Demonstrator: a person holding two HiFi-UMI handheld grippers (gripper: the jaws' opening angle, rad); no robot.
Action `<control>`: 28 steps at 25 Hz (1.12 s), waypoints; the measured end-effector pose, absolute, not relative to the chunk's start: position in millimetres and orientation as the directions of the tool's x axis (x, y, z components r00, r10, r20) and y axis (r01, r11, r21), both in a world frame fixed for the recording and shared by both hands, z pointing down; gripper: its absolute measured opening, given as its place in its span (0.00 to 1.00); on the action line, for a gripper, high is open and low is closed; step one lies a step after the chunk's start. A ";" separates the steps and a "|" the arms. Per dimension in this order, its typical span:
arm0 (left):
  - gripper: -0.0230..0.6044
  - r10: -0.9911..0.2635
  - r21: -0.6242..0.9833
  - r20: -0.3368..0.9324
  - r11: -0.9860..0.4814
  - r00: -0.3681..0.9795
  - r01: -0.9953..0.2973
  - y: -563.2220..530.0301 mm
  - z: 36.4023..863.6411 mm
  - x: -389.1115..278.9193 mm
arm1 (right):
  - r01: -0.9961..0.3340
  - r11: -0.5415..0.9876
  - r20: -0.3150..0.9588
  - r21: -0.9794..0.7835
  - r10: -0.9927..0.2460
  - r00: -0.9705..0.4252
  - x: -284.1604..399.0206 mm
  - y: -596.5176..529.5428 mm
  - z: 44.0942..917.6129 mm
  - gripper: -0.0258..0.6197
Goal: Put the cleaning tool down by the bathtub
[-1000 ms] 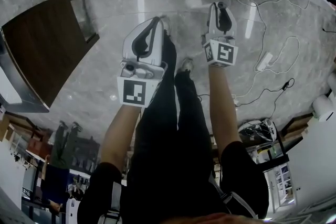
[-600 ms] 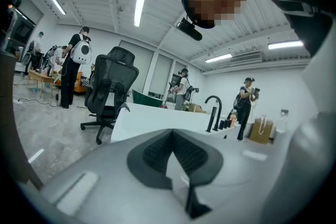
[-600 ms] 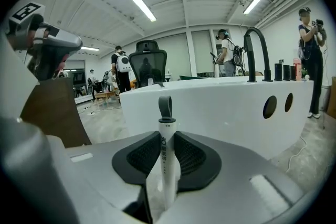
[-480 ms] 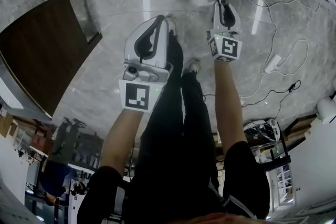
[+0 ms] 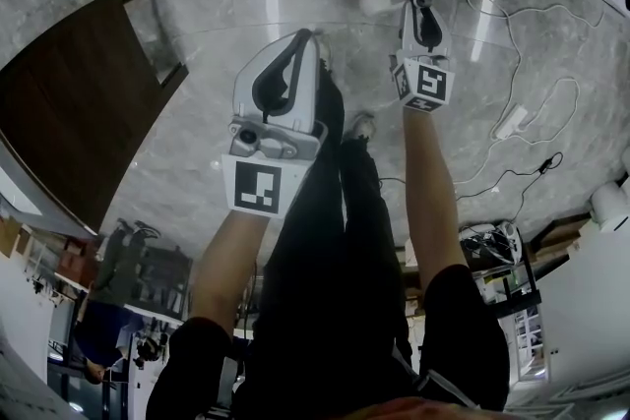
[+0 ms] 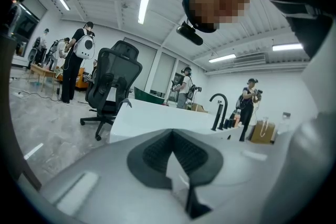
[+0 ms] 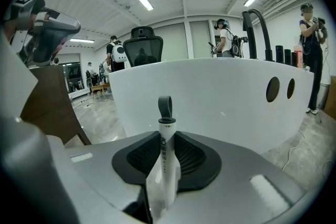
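The cleaning tool's white handle [image 7: 167,165] with a grey loop [image 7: 165,107] at its end stands between the pads of my right gripper [image 7: 166,136], which is shut on it. Just ahead of that gripper is the white bathtub [image 7: 220,97], its curved wall filling the view. My left gripper [image 6: 172,136] has its pad tips together with nothing between them, and the bathtub [image 6: 157,118] lies beyond it. In the head view the left gripper [image 5: 295,49] and right gripper [image 5: 421,10] are both held out over the marble floor. The tool's working end is hidden.
A black faucet [image 7: 257,29] rises from the tub rim, with dark bottles beside it. A brown wooden panel [image 5: 79,93] stands at the left. White and black cables [image 5: 512,123] lie on the floor at the right. An office chair [image 6: 113,81] and several people stand beyond the tub.
Both grippers have drifted slightly forward in the head view and the view itself has shifted a little. The right gripper's hold on the tool is unchanged.
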State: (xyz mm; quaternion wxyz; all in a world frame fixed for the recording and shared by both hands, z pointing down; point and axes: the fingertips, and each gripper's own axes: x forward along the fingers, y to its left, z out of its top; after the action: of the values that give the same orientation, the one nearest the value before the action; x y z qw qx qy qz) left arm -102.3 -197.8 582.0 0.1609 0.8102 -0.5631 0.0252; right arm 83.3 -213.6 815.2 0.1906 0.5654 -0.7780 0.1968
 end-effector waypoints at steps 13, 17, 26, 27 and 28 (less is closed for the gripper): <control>0.05 -0.905 0.254 0.228 -0.300 0.358 -0.919 -205.1 592.8 -111.6 | -0.961 0.258 0.547 -0.097 -0.794 -0.267 83.6 -237.5 841.3 0.18; 0.05 -0.905 0.265 0.230 -0.296 0.359 -0.918 -204.4 594.9 -112.5 | -0.964 0.249 0.555 -0.097 -0.790 -0.260 84.3 -247.6 846.7 0.18; 0.05 -0.910 0.279 0.227 -0.281 0.348 -0.918 -210.5 599.0 -113.3 | -0.962 0.254 0.591 -0.104 -0.762 -0.265 80.6 -282.6 863.9 0.18; 0.05 -0.910 0.280 0.226 -0.280 0.347 -0.918 -210.8 599.3 -114.1 | -0.962 0.254 0.594 -0.103 -0.760 -0.264 80.7 -285.5 865.6 0.18; 0.05 -0.910 0.281 0.227 -0.279 0.346 -0.918 -211.2 600.1 -115.0 | -0.962 0.252 0.597 -0.103 -0.758 -0.263 80.6 -288.2 867.3 0.18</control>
State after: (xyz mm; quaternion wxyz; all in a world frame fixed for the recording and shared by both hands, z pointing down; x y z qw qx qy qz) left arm -115.0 -211.2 600.1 0.1833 0.7996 -0.5717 0.0110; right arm 80.6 -288.2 867.3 0.2202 0.5658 -0.7601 0.2319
